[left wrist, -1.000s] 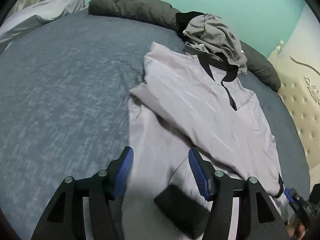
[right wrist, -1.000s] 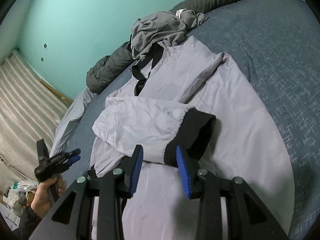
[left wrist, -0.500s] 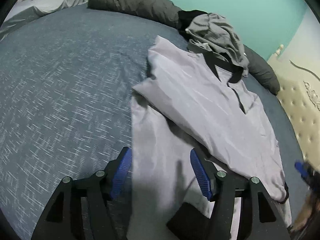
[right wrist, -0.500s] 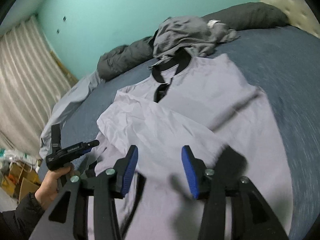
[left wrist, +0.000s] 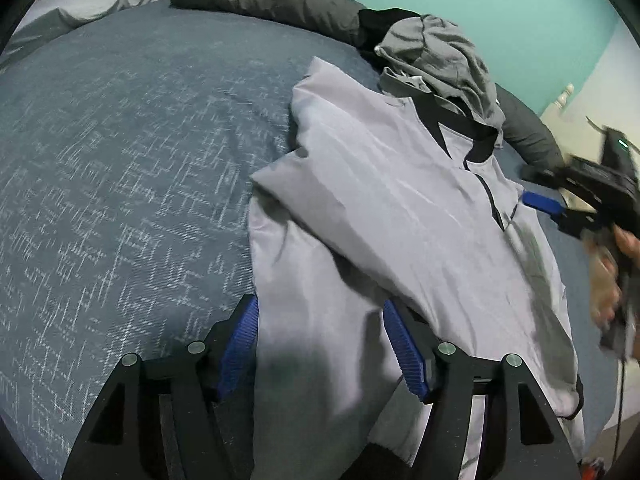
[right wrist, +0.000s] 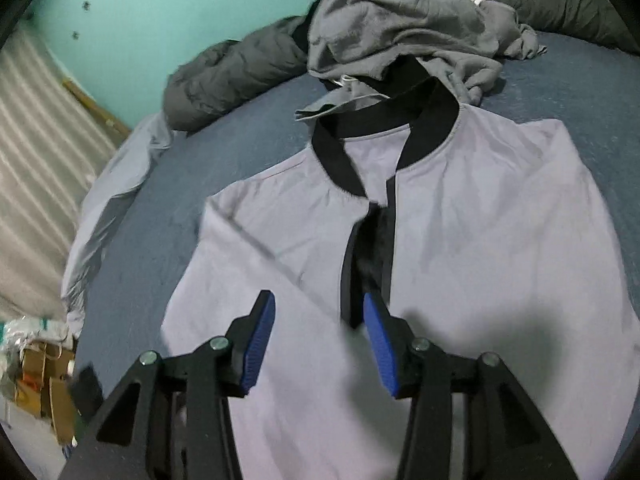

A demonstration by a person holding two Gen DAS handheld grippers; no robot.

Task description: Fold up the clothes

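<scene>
I have a light grey jacket (right wrist: 460,240) with a black collar (right wrist: 384,120) lying flat, front up, on the blue bed (left wrist: 120,160). One sleeve (left wrist: 380,200) is folded across the chest, running from the far left shoulder toward the near right. A crumpled dark grey garment (right wrist: 400,20) sits just past the collar, touching it.

My left gripper (left wrist: 320,344) hovers over the near left edge of the jacket, fingers spread, holding nothing. My right gripper (right wrist: 318,340) hangs over the jacket front near the zip line, fingers spread and empty too; from the left wrist view it is blurred.

My judgement: I am mid-fold, with one sleeve in. Which sleeve or side goes next I cannot settle from here. The next grip needs a clean pinch on an edge of the thin, slippery fabric without dragging the folded sleeve.
</scene>
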